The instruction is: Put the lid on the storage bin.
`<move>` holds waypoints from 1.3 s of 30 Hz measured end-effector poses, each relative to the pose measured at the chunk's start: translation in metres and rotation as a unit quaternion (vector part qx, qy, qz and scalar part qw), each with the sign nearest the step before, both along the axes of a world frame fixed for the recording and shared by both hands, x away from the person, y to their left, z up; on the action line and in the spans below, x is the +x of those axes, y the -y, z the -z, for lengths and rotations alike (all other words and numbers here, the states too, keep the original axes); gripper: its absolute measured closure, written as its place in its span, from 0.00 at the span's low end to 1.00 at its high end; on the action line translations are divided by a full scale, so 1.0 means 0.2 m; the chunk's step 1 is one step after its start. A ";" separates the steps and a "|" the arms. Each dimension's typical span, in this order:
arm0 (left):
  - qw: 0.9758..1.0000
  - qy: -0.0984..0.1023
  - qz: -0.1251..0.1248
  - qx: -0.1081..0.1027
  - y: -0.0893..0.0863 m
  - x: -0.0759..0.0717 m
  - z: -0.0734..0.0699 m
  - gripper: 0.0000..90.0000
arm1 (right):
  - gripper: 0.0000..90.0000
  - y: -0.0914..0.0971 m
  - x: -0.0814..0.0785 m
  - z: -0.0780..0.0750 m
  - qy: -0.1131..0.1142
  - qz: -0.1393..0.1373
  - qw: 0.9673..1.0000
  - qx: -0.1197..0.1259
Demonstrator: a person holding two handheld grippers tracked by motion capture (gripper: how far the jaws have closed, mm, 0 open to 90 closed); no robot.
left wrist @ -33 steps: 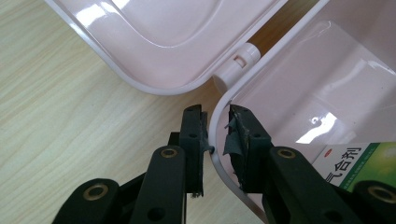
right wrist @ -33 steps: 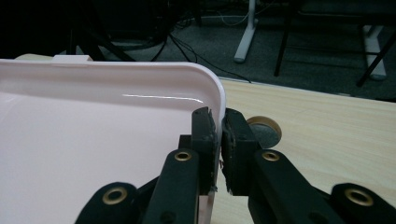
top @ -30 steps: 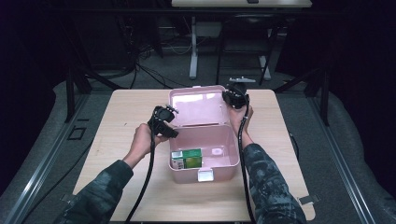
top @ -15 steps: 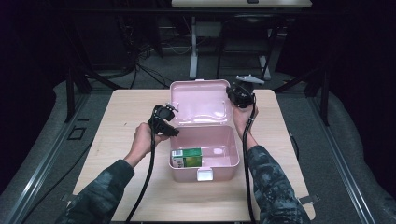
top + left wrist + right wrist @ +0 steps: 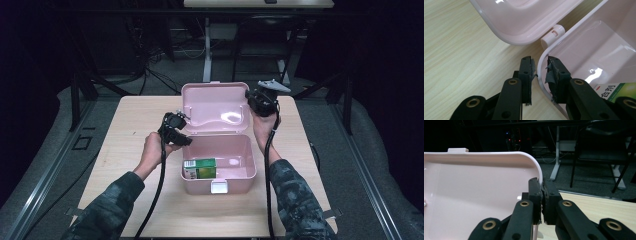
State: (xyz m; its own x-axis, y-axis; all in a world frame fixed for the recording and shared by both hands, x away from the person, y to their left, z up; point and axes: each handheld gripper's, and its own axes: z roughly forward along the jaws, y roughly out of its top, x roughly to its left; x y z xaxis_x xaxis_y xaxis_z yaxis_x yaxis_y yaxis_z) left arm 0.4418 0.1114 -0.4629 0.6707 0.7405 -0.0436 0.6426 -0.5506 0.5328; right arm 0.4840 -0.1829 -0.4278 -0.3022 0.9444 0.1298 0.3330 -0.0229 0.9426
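Two grippers work one pink box (image 5: 218,167) at the frame's centre. The left gripper (image 5: 539,65) straddles the box wall near the hinge (image 5: 552,35), jaws clamped on the rim. The right gripper (image 5: 541,185) pinches the lid (image 5: 215,106) by its right edge, jaws together on it, at centre-right of the high view. The lid stands raised, so either opening is nearly finished or closing has barely begun; I cannot tell which. A green carton (image 5: 200,168) lies inside, lower left of the tub. The carton's print is cut off in the left gripper view, and the latch (image 5: 218,187) is too small to read.
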 end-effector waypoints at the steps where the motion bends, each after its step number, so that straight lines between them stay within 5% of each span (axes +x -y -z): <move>1: 1.000 0.001 -0.001 0.000 0.00 0.00 0.00 0.82 | 0.97 0.00 -0.01 0.00 0.004 0.001 1.000 0.000; 39: 1.000 0.010 0.005 -0.009 0.00 -0.03 0.01 0.80 | 0.97 0.07 -0.29 -0.09 0.057 -0.028 0.998 0.008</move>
